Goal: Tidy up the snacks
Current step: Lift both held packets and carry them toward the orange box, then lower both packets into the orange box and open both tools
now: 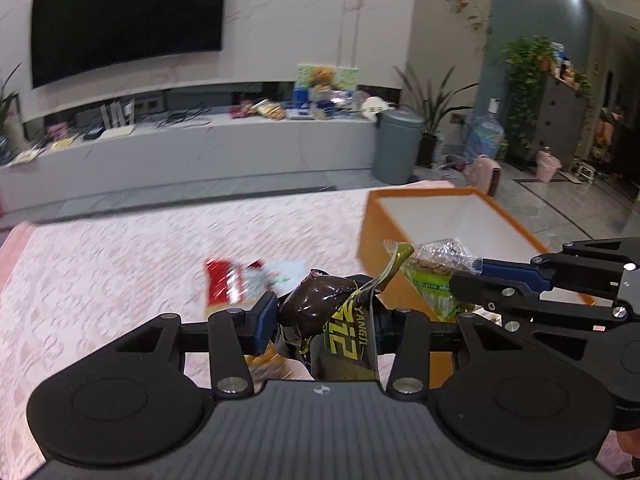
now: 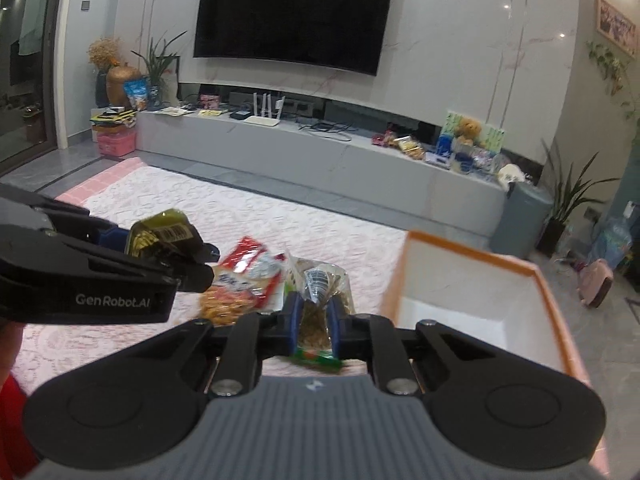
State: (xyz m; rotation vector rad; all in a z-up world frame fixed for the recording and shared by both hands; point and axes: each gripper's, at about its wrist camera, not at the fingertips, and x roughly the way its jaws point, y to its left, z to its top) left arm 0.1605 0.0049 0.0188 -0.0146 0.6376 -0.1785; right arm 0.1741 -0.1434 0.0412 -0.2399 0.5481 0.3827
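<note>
Orange box (white inside, nothing visible), left gripper clamping dark packet, right gripper pinching green packet

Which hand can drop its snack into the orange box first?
Probably the right. The right hand-held gripper, shut on the clear nut packet, sits beside the orange box. The left hand-held gripper holds the dark packet farther away.

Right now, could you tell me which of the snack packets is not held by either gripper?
The red packet lying on the pink tablecloth. The dark brown packet is clamped in the left gripper, the clear green packet in the right gripper.
</note>
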